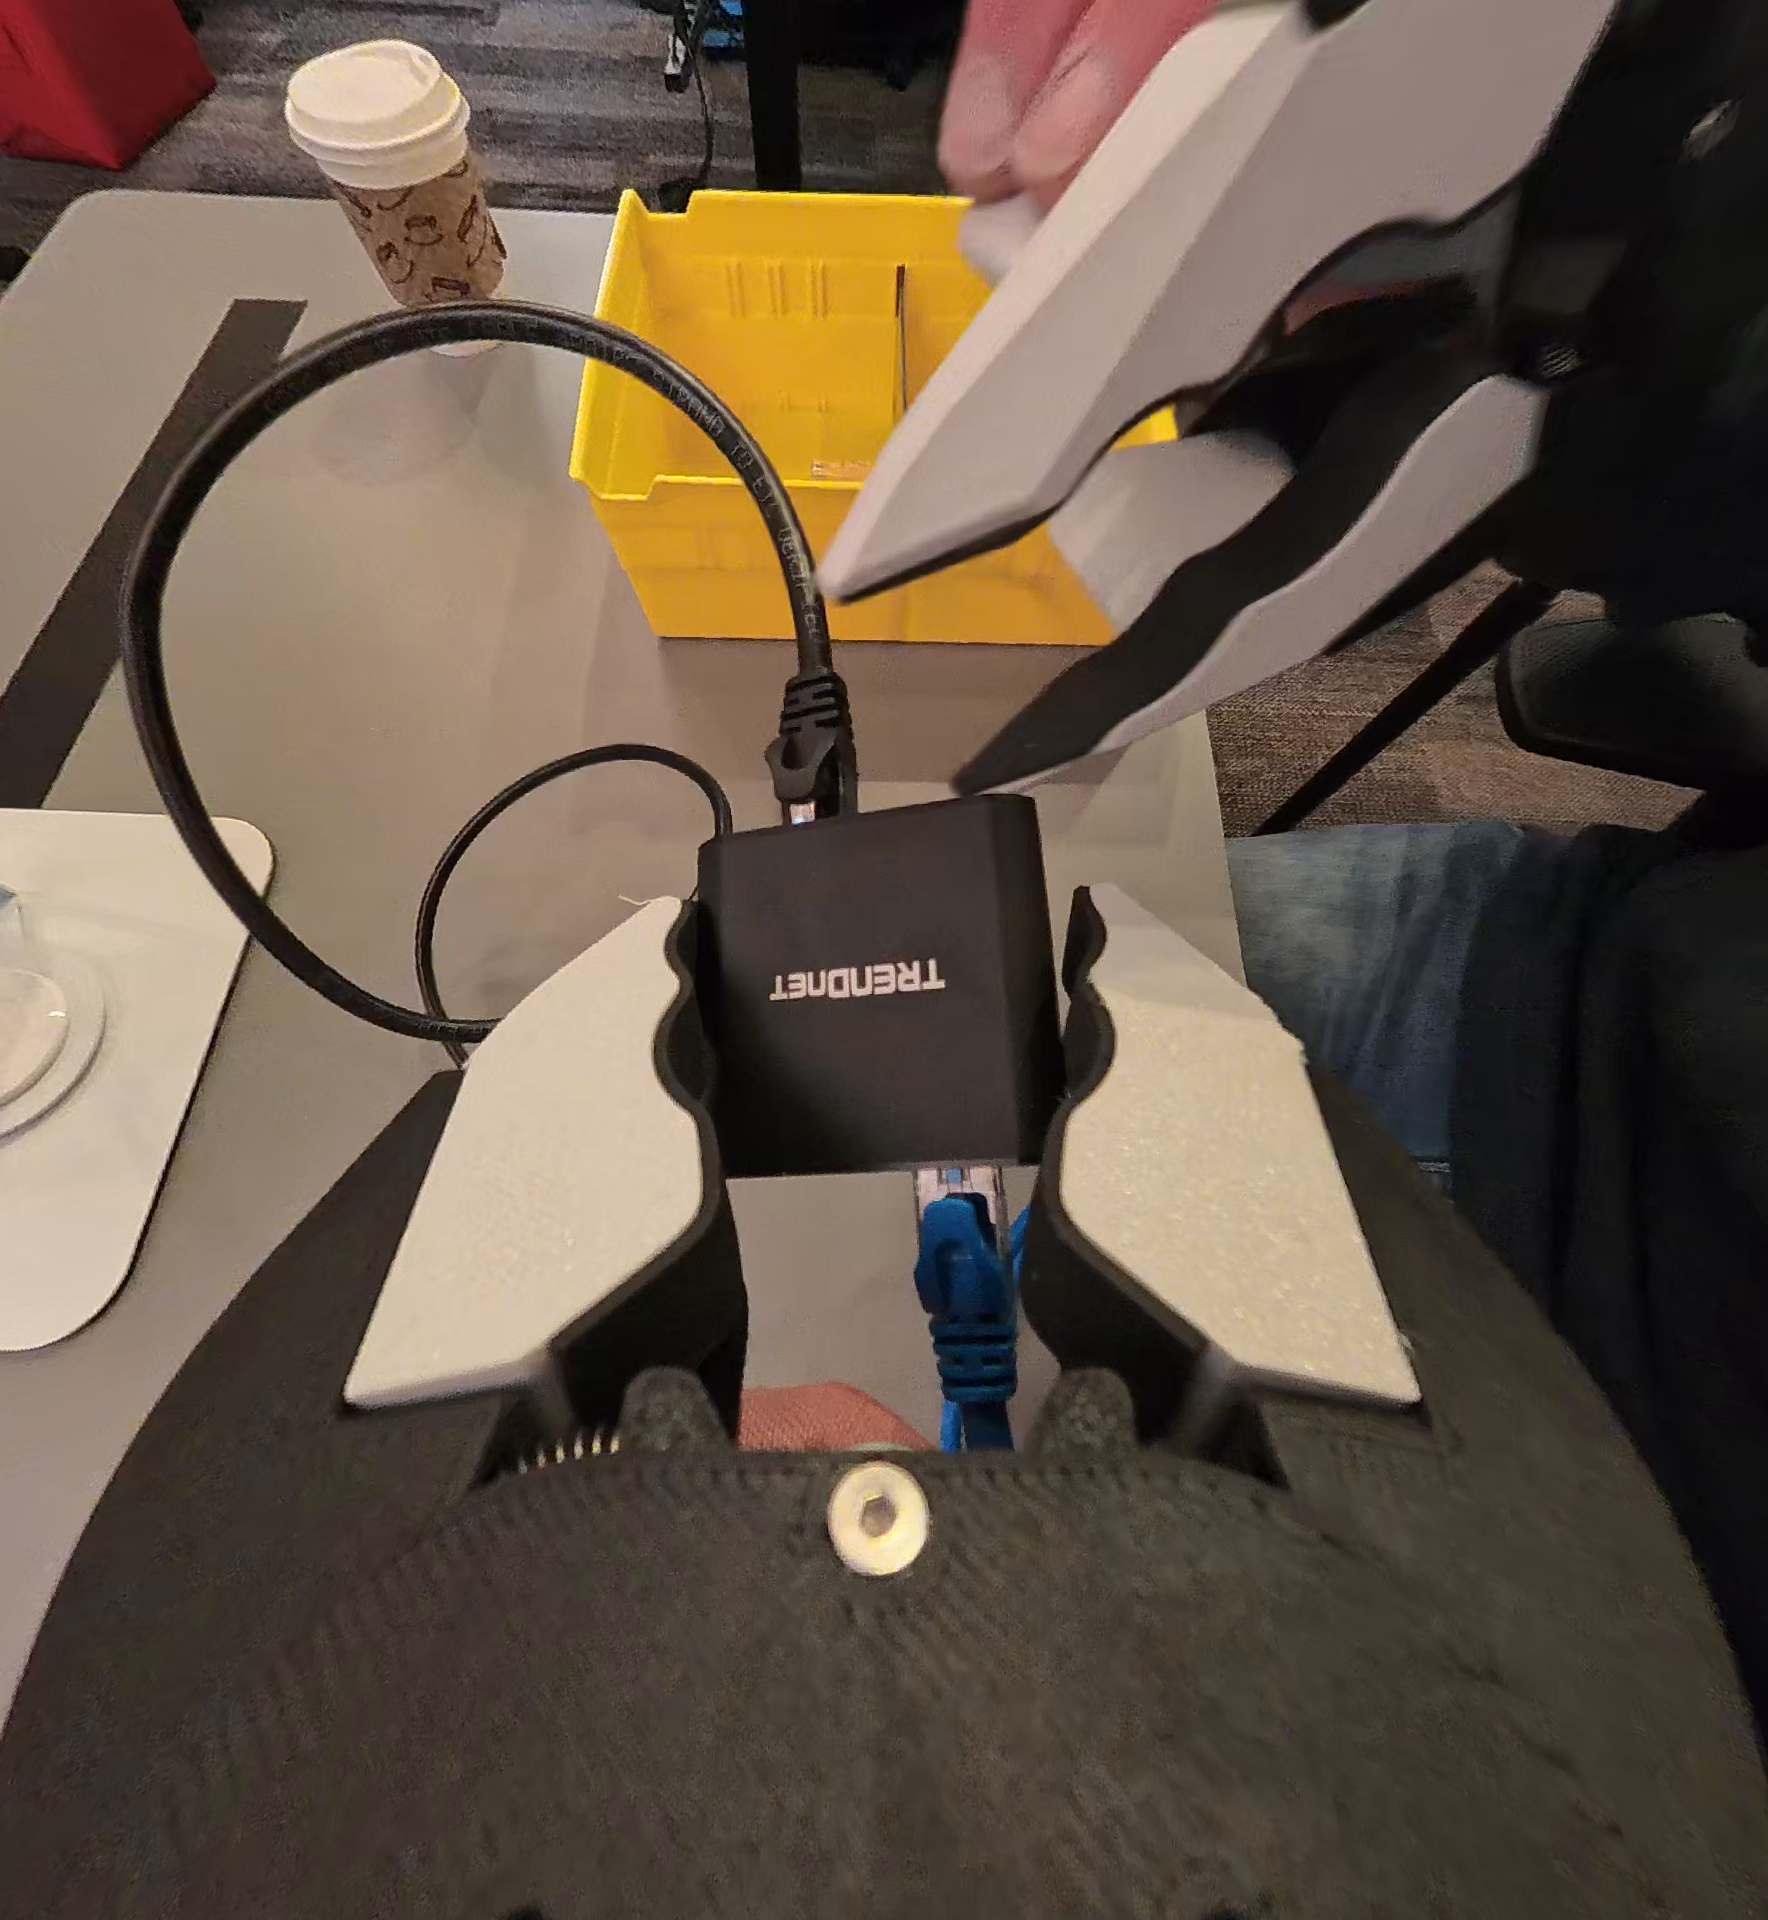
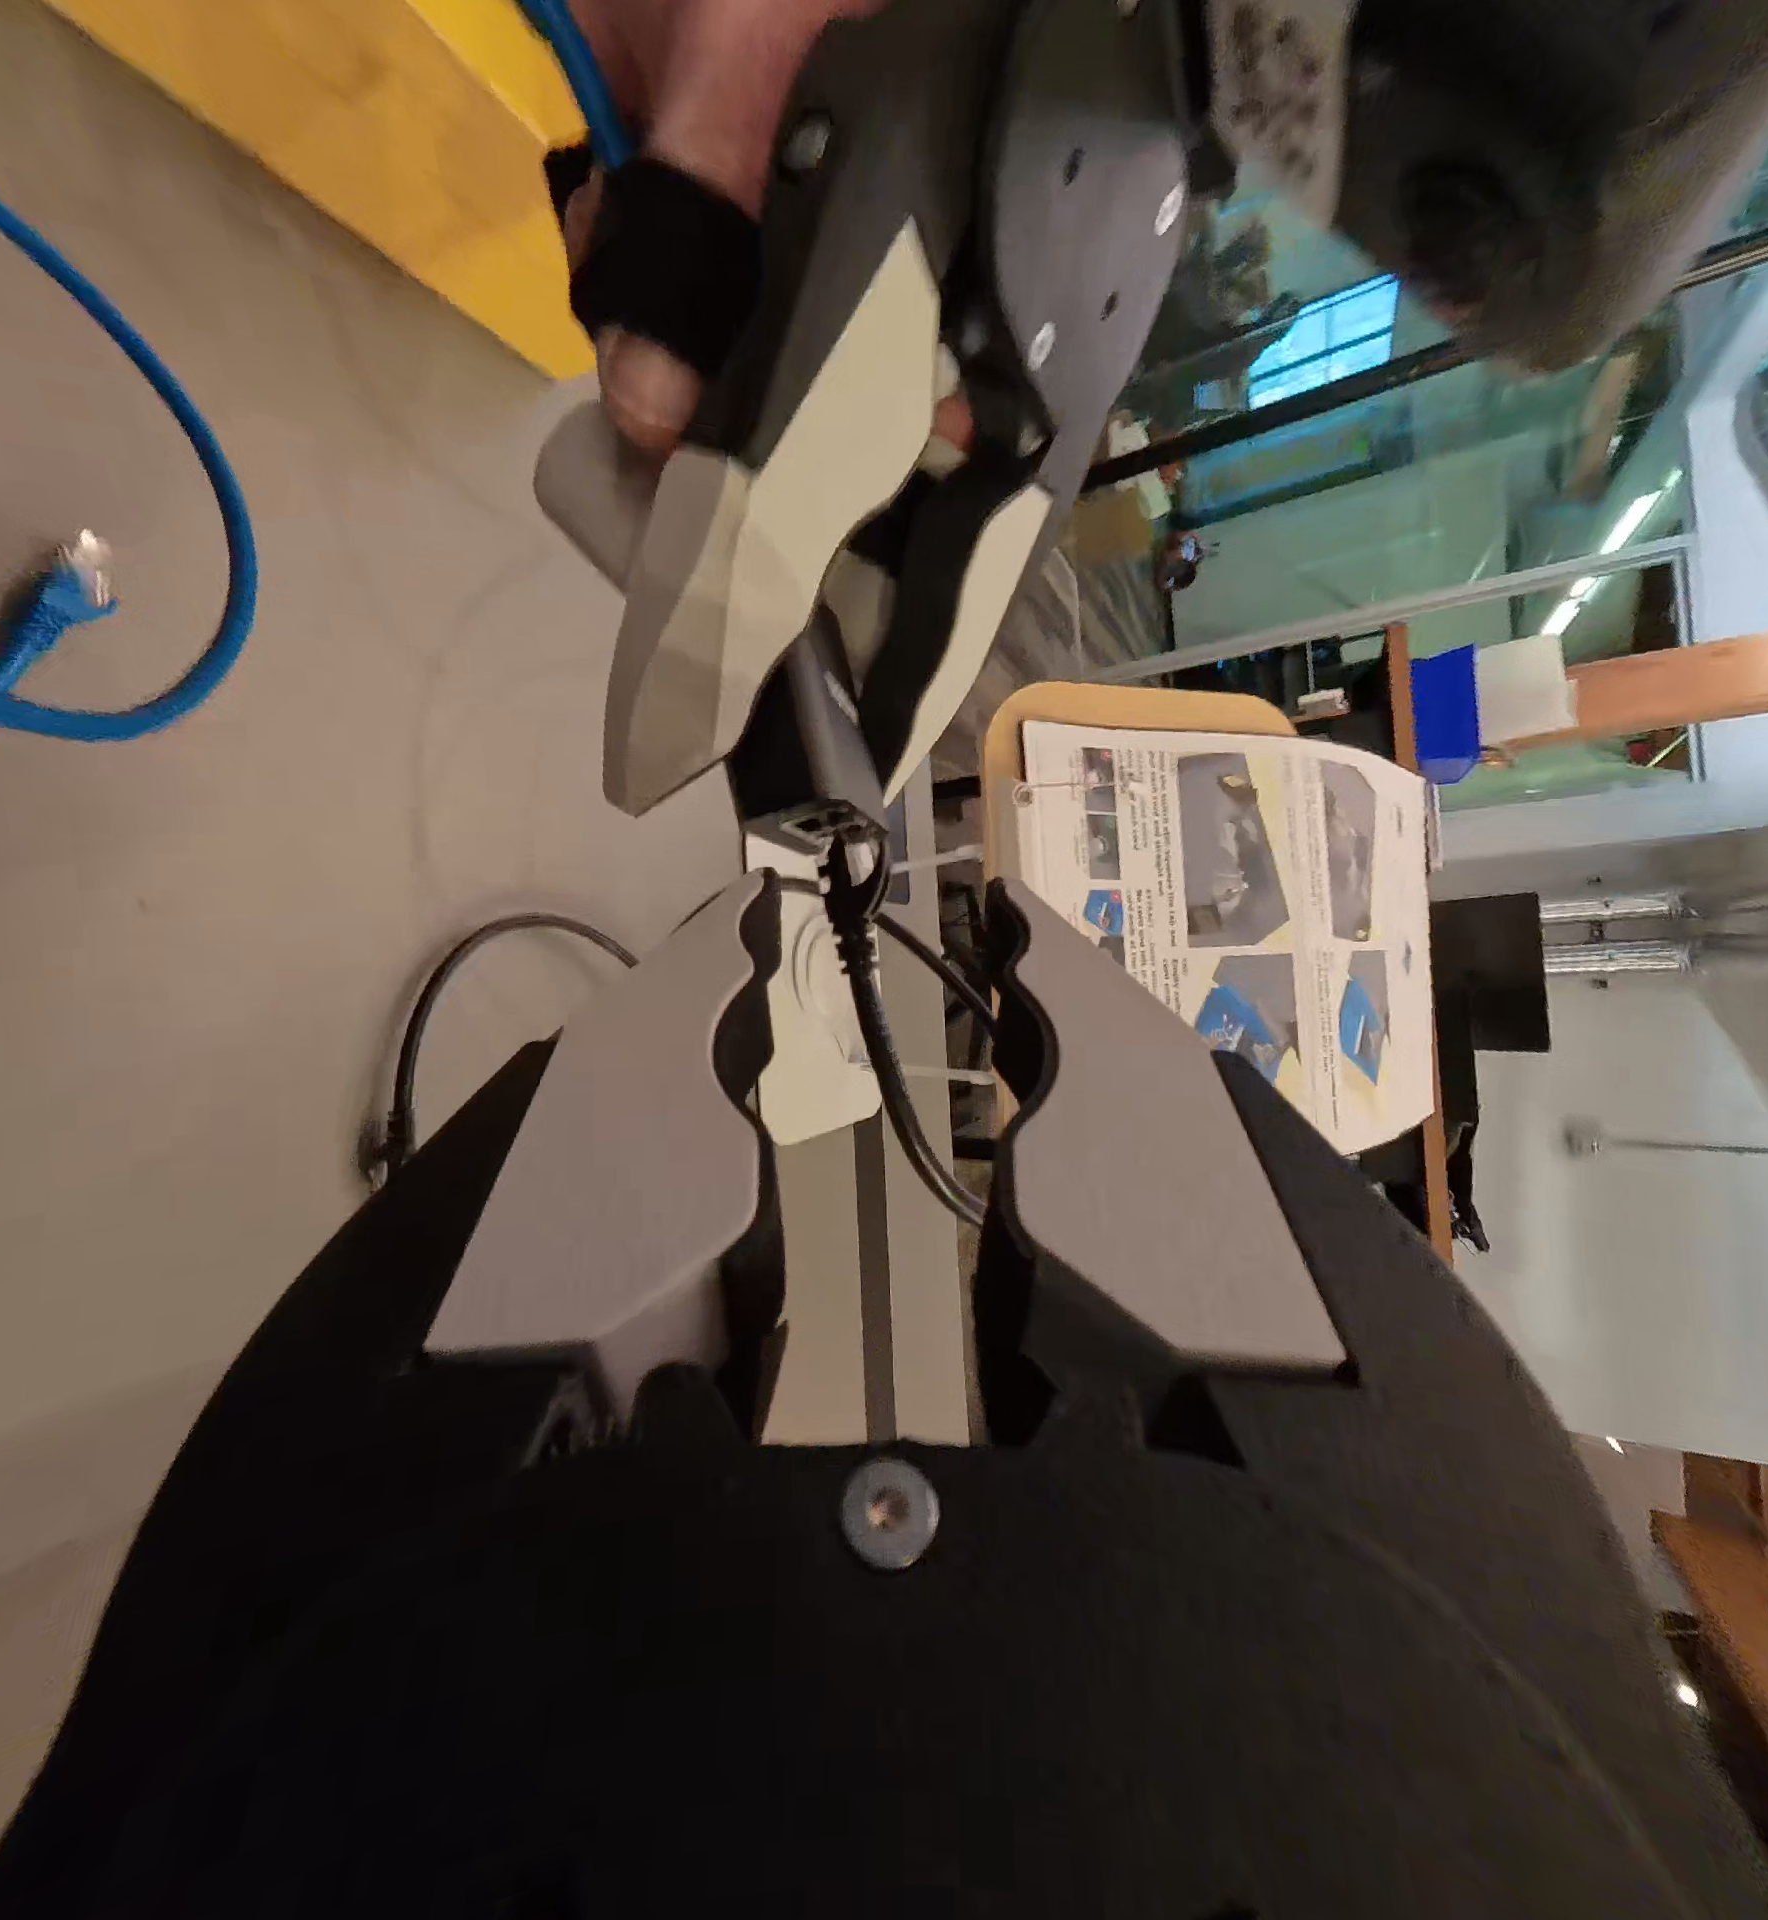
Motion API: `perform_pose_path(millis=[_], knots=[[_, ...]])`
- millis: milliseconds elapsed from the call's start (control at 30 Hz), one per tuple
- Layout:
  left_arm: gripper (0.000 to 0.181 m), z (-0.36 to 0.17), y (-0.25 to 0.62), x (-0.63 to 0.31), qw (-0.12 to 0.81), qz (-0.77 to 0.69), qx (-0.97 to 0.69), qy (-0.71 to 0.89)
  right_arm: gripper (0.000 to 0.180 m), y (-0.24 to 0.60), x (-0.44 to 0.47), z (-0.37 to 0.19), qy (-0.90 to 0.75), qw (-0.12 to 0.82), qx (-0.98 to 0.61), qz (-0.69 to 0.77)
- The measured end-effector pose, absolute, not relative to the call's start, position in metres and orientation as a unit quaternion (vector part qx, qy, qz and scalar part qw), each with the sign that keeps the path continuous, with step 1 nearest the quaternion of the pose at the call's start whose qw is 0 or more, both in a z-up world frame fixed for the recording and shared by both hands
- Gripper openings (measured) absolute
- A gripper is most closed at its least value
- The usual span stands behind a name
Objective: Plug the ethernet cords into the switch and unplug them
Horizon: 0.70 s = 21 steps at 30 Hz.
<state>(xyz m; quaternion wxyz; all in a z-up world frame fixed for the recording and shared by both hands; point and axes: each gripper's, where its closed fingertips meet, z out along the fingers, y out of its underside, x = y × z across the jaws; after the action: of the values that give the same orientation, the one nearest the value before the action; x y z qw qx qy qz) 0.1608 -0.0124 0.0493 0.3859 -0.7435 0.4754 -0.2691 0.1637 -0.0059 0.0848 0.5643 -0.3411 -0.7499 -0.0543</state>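
Left wrist view: the left tongs [image 1: 875, 997] are clamping the black switch [image 1: 864, 987] by its two side walls, holding it just above the grey worktop [image 1: 423, 665]. A black ethernet cord [image 1: 184, 582] is sitting plugged into the far face of the switch, its plug [image 1: 809, 743] standing out from the port and its cable looping back to the left. A blue ethernet cord [image 1: 968, 1309] is plugged into the near face, running back between the fingers.

The right tongs [image 1: 963, 675] are hovering just beyond the switch, jaws parted and holding nothing. In the right wrist view the black plug [image 2: 852, 904] is lying in line with the gap between the right tongs' tips [image 2: 885, 904], not yet gripped. A free end of blue cord [image 2: 54, 613] is resting on the worktop.

Handling, as judgement: the switch looks light, rigid and smooth-sided, so a firm side clamp seems needed against slipping under a pull. The cable is limp; the moulded boot is the stiffer place to grip, close to the port. The latch tab is likely fragile and probably wants pressing before any straight pull.
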Motion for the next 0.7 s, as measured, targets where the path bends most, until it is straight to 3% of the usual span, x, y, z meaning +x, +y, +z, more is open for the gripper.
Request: perform_pose_path(millis=[300,367,700], knots=[[0.065,0.048,-0.017,0.152,0.37,-0.286,-0.753,0.463,0.015,0.002,0.144,0.067,-0.791,0.536,-0.278,-0.097],[0.065,0.048,-0.019,0.153,0.365,-0.303,-0.752,0.458,0.02,0.0,0.142,0.063,-0.799,0.526,-0.282,-0.076],[0.065,0.043,-0.021,0.155,0.349,-0.313,-0.756,0.458,0.012,0.0,0.144,0.059,-0.818,0.506,-0.249,-0.116]])
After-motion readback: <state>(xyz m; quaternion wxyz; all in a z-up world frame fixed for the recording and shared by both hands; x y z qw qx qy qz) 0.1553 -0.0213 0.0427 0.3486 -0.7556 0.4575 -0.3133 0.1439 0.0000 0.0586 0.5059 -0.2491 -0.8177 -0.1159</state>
